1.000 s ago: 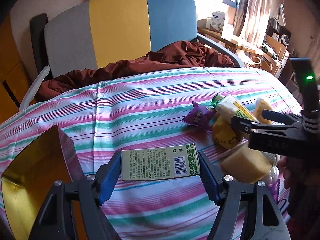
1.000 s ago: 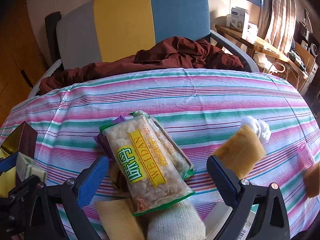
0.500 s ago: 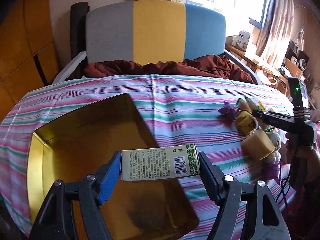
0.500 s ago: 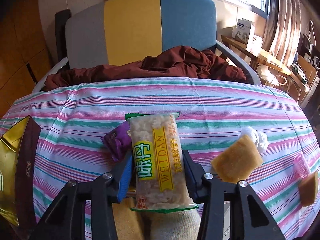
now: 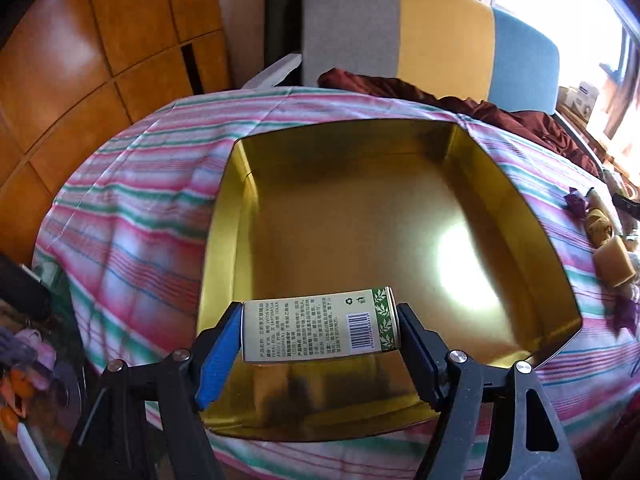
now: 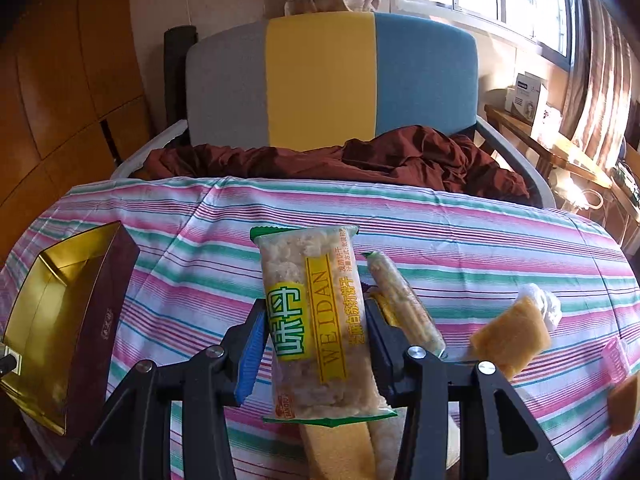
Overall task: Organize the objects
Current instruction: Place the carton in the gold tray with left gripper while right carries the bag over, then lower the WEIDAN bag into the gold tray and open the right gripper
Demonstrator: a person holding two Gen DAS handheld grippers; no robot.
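My left gripper (image 5: 320, 330) is shut on a small pale green carton (image 5: 320, 326) with a barcode, held sideways above the near part of an open gold box (image 5: 376, 232) on the striped cloth. My right gripper (image 6: 314, 338) is shut on a clear Weidan snack pack (image 6: 316, 320) with yellow and green print, lifted above the cloth. The gold box (image 6: 52, 312), with dark maroon outer walls, shows at the left of the right wrist view.
A second snack pack (image 6: 404, 304), tan sponge blocks (image 6: 510, 336), a white cloth ball (image 6: 544, 308) and a pink item (image 6: 616, 356) lie right of the right gripper. Purple wrappers (image 5: 576, 202) lie beside the box. A chair (image 6: 332, 80) with maroon fabric stands behind the table.
My left gripper carried the carton left, over the gold box. My right gripper closed on the Weidan pack and lifted it off the pile.
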